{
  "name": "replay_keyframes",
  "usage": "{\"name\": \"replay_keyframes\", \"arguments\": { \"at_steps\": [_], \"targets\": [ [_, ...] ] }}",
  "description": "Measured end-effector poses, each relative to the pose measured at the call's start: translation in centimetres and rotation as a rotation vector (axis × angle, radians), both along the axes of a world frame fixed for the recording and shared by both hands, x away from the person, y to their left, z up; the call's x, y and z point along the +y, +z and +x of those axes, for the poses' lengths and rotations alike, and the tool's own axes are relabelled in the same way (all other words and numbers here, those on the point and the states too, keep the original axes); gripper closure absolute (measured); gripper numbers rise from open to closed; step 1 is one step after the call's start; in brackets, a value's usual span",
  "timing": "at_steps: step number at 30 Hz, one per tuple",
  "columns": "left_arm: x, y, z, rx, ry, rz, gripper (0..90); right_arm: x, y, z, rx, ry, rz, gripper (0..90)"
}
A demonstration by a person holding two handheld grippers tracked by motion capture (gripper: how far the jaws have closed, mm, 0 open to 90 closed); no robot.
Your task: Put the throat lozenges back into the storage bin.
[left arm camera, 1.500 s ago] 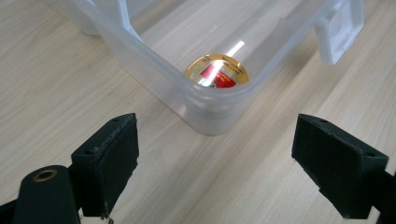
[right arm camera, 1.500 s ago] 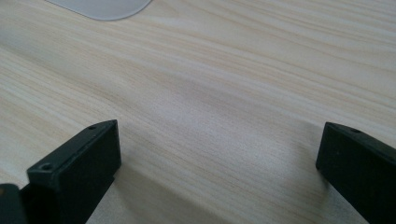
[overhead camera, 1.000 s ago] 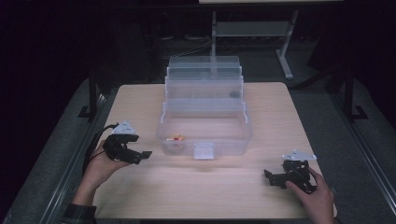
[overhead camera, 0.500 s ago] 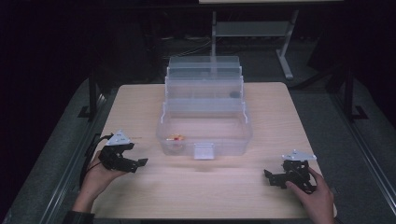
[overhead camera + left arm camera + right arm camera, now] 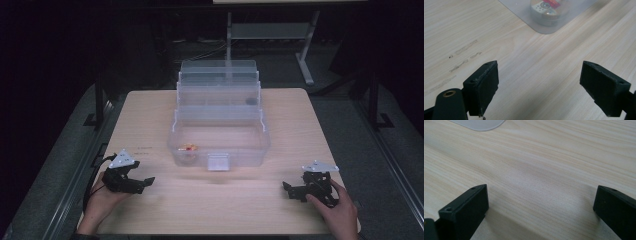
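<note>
High view: the pale wooden worktop (image 5: 150, 115) carries a clear plastic organiser box (image 5: 220, 117) with 3 stepped tiers folded back behind its open bottom tray, standing at the worktop's middle. On the near left, the left claw (image 5: 142, 182) rests on the wood in a person's hand (image 5: 102, 200), jaws spread apart with nothing between them, pointing right towards the box and well apart from it. On the near right, the right claw (image 5: 289, 189) lies low on the worktop in the other hand (image 5: 340, 212), jaws likewise spread and empty. Smallest, a small round red, white and yellow object (image 5: 188, 148) sits inside the bottom tray's front left corner; the left gripper view shows it through the clear wall (image 5: 547, 10), ahead of the jaws.
</note>
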State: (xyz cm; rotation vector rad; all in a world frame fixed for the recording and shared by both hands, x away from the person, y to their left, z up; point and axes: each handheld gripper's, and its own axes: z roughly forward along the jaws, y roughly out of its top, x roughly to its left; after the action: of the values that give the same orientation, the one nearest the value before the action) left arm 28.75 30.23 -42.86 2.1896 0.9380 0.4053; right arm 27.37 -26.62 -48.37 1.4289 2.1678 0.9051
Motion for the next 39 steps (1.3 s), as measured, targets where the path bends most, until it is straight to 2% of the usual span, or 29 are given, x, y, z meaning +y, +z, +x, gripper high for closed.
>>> {"name": "replay_keyframes", "arguments": {
  "at_steps": [19, 28, 31, 39],
  "targets": [
    [1.1, -2.8, -1.6, 0.023, 0.016, 0.031, 14.4, 0.0, 0.0, 0.0, 0.000, 0.000, 0.000, 0.0],
    [1.4, -3.8, -2.1, 0.049, 0.018, 0.045, 13.7, 0.0, 0.0, 0.0, 0.000, 0.000, 0.000, 0.0],
    [1.6, -3.9, -2.2, 0.042, 0.020, 0.037, 13.2, 0.0, 0.0, 0.0, 0.000, 0.000, 0.000, 0.0],
    [2.0, -4.5, -2.6, -0.006, 0.015, -0.002, 12.2, 0.0, 0.0, 0.0, 0.000, 0.001, 0.000, 0.0]
  ]
}}
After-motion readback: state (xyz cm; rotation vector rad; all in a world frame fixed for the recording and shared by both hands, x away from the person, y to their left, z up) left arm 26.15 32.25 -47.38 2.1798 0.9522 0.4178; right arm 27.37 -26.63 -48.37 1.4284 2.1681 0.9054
